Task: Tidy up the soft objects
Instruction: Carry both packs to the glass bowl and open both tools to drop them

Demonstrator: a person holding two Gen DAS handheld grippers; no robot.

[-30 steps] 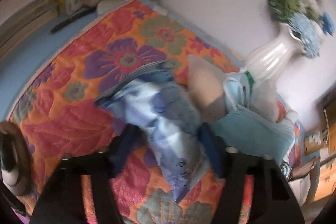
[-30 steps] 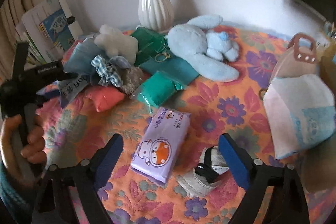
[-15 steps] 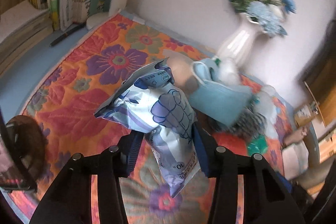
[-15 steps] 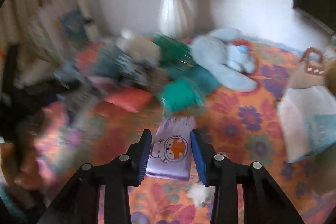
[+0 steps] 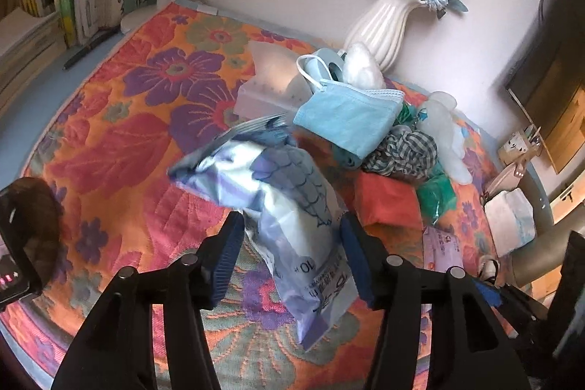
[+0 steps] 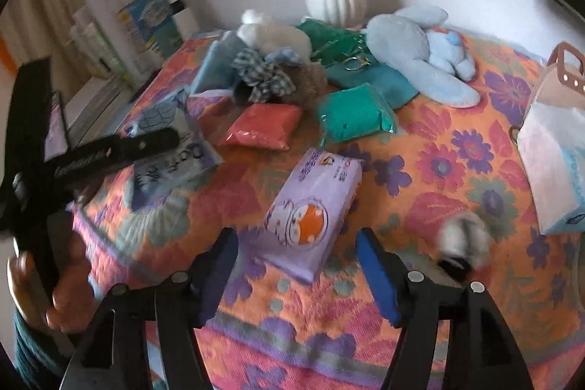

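blue-white tissue pack (image 5: pixel 292 207) tilted between tongs, possibly gripped.

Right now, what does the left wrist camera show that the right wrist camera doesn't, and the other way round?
Only the left wrist view shows the pen by the books and the blue face mask. Only the right shows the blue plush rabbit clearly, and the hand holding the left gripper. Both show the white vase, red packet and purple tissue pack.

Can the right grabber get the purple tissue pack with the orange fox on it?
Probably yes. The right gripper is open, with the purple tissue pack lying just ahead between its fingers, and nothing covers it.
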